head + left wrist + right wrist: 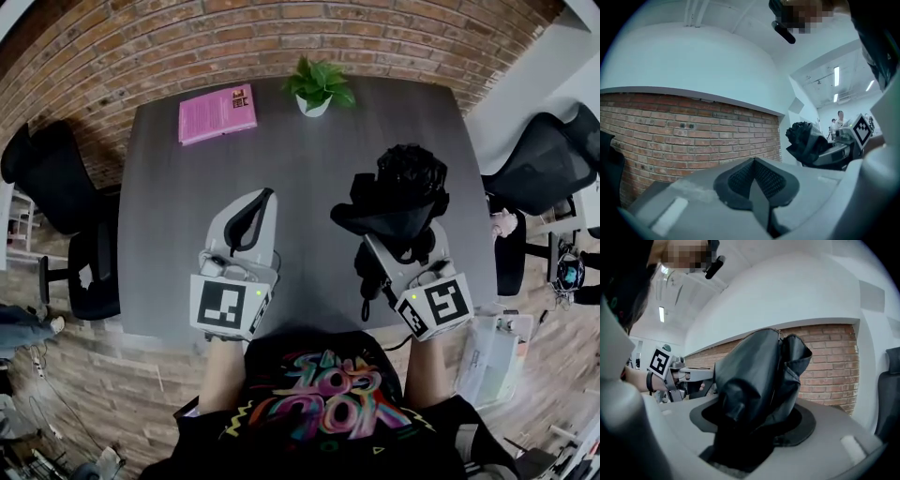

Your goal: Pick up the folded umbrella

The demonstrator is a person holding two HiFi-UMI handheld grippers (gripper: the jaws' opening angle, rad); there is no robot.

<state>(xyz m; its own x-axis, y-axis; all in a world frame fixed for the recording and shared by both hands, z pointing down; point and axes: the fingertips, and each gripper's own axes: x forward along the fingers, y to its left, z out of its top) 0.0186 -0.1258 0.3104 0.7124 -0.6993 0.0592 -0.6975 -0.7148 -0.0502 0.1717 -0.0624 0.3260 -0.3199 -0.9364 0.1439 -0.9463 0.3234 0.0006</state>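
My right gripper (397,242) clamps the folded umbrella (401,187), its long axis running up-frame from my jaws, while my left gripper (251,217), closed on nothing, waits at centre-left.

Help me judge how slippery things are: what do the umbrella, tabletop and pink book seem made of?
Umbrella: black synthetic cloth, probably nylon or polyester; soft folds, faint sheen.
Tabletop: dark grey wood-grain, likely laminate; matte, streaked lines.
Pink book: paper or card cover, apparently smooth; finish unclear.
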